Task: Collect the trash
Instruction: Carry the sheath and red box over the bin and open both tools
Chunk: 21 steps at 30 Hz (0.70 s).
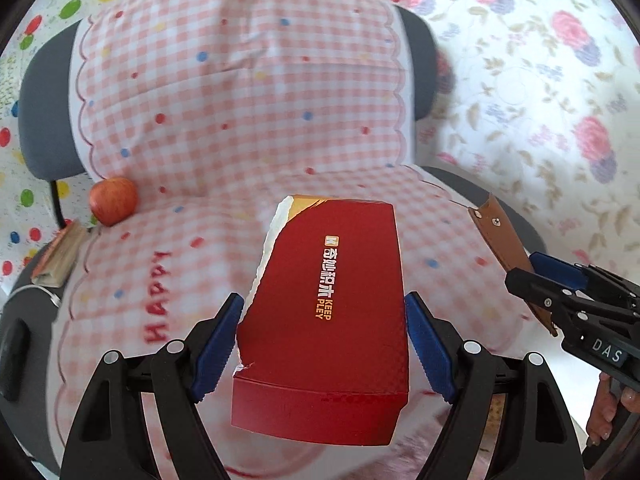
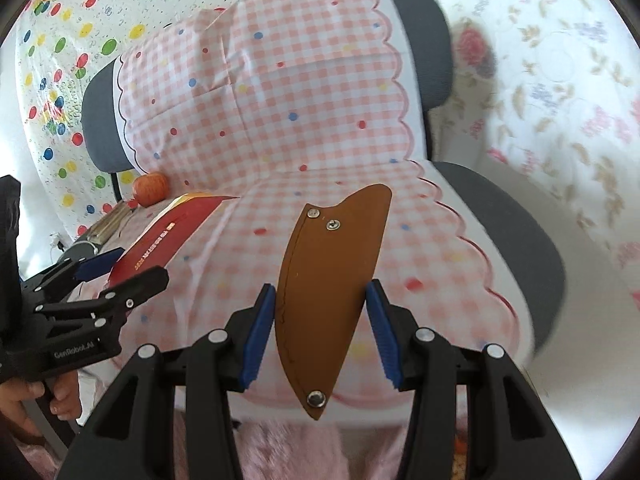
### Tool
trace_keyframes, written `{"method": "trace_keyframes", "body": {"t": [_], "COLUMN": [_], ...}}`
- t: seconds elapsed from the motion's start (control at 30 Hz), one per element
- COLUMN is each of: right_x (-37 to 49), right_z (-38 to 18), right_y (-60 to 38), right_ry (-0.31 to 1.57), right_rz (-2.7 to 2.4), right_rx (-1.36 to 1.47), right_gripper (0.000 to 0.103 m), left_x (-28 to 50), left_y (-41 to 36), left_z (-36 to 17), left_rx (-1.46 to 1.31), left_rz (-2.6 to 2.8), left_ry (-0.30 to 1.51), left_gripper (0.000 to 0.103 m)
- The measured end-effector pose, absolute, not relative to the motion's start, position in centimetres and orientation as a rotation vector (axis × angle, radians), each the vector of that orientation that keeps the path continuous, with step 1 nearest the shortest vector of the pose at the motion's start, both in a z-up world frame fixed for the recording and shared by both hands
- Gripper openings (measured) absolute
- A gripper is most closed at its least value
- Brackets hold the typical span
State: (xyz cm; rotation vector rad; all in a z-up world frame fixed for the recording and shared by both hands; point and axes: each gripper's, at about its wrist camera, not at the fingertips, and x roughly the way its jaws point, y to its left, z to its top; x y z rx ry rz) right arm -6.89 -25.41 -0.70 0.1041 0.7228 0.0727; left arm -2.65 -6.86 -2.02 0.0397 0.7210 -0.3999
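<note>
My left gripper [image 1: 325,322] is shut on a torn red cardboard box [image 1: 328,312] with orange "KEEP PLEY" lettering and holds it above the chair seat. The box also shows in the right wrist view [image 2: 168,236], with the left gripper [image 2: 116,270] around it. My right gripper [image 2: 320,312] is shut on a brown leather sheath [image 2: 326,296] with metal rivets. The sheath also shows in the left wrist view [image 1: 508,252], sticking out of the right gripper [image 1: 548,280].
A grey chair [image 1: 48,120] is draped with a pink checked cloth [image 1: 240,92]. A red apple [image 1: 114,200] lies at the seat's back left, also seen in the right wrist view [image 2: 150,188]. A folded paper bundle [image 1: 60,256] lies at the seat's left edge. Patterned sheets hang behind.
</note>
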Motion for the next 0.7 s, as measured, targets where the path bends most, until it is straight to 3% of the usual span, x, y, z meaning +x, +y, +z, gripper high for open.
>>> {"method": "trace_keyframes", "body": {"t": [0.3, 0.7], "right_x": [-15.6, -24.2], "right_z": [0.3, -2.8], "right_y": [-29.4, -35.2], "right_ry": [0.7, 0.762], "right_rz": [-0.088, -0.271], "right_rx": [0.105, 0.176], "right_gripper": [0.047, 0.047], "left_x": [-8.9, -14.0], "left_y": [-13.5, -22.4], "left_z": [-1.6, -3.8], "left_rx": [0.091, 0.18], "left_rz": [-0.613, -0.842], "left_ry": [0.702, 0.74], "left_gripper": [0.08, 0.08]}}
